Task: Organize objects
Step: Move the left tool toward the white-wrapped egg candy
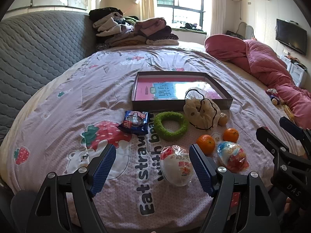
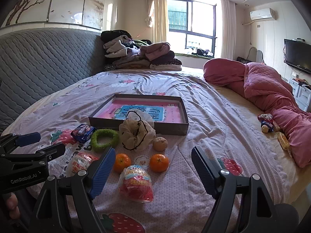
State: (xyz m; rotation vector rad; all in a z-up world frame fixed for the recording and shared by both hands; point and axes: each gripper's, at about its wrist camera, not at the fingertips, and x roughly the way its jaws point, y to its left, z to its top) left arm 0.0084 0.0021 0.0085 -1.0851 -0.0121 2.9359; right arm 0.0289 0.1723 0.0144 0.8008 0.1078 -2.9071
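Hovering wide and empty, both grippers face light, crinkly, slippery wrapped snacks; pinch gently mid-body.

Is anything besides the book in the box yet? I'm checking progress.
No: the box holds only the book; the snacks and oranges lie on the bed.

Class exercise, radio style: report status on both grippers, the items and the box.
Left gripper open, right gripper open, both empty. Snacks and oranges loose on bedsheet, outside box. Nothing blocking.
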